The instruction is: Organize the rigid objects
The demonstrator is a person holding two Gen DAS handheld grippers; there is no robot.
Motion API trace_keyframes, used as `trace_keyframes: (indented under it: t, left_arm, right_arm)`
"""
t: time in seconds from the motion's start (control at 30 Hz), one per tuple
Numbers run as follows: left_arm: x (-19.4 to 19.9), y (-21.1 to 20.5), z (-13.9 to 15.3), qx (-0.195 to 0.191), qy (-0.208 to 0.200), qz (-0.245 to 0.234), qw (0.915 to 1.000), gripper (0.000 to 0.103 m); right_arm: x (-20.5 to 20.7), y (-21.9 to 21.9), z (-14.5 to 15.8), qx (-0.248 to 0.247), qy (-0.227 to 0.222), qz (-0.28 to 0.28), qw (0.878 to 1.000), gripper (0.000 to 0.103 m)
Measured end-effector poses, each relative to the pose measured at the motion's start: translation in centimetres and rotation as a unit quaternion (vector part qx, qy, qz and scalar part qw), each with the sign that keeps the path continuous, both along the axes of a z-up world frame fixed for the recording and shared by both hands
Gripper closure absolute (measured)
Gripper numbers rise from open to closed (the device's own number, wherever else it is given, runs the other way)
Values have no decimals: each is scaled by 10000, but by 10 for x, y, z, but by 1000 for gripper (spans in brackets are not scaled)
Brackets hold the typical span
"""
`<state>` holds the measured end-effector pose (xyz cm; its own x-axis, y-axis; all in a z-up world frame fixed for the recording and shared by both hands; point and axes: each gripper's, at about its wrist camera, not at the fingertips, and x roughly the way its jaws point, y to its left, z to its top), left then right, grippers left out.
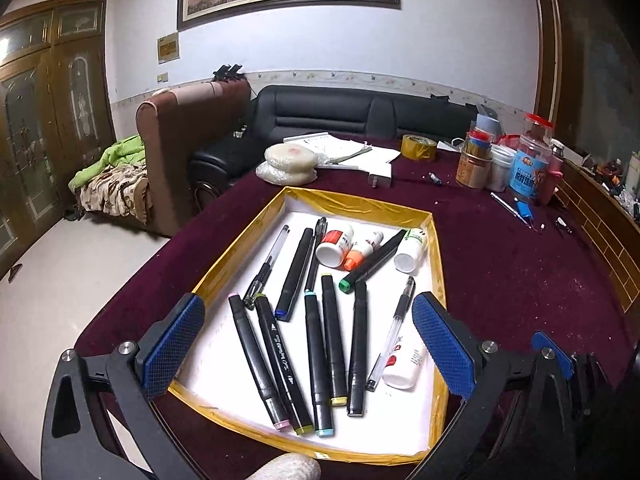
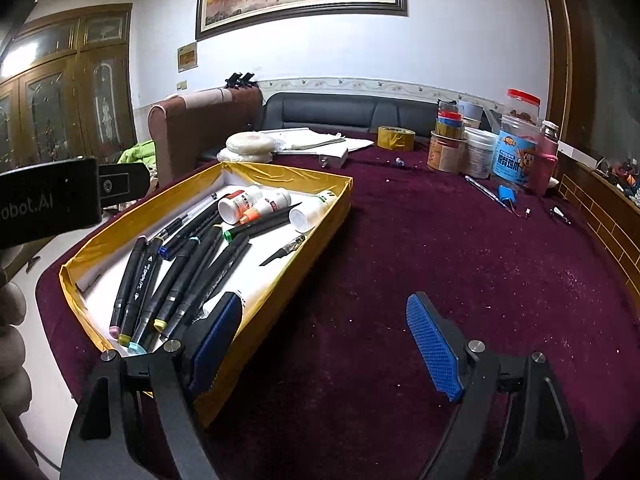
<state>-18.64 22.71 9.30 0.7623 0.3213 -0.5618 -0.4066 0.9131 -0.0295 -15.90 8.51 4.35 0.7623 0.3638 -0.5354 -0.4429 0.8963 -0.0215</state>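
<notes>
A shallow gold-edged box [image 1: 362, 203] [image 2: 276, 170] with a white floor lies on the maroon table. Inside are several black markers [image 1: 329, 344] [image 2: 176, 284] with coloured caps, clear gel pens [image 1: 390, 336] and small white bottles [image 1: 335, 244] [image 2: 236, 208]. One more white bottle [image 1: 404, 364] lies near the box's right front corner. My left gripper [image 1: 308, 350] hangs open over the near half of the box, nothing between its blue pads. My right gripper [image 2: 324, 342] is open over bare cloth just right of the box, its left finger by the box's wall.
At the table's far right stand jars, tins and a blue-labelled plastic canister [image 1: 530, 164] [image 2: 514, 152]. A tape roll [image 1: 418, 146] [image 2: 396, 137], papers and a white charger block [image 1: 380, 178] lie behind the box. Loose pens and small bits lie on the cloth at the right [image 2: 492, 196]. Sofas sit beyond.
</notes>
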Motion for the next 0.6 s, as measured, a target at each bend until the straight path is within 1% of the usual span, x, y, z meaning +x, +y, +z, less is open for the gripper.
trace_keyframes:
  t: [0.23,0.6]
  left_arm:
    - [3,4,-5,-79,76,19,9999,0]
    - [3,6,-8,-140,157,10,9998,0]
  right_arm:
    - [-1,4,-1,-107,-2,21,9999,22]
    - [-1,5,-2,-138,14,25,9999,22]
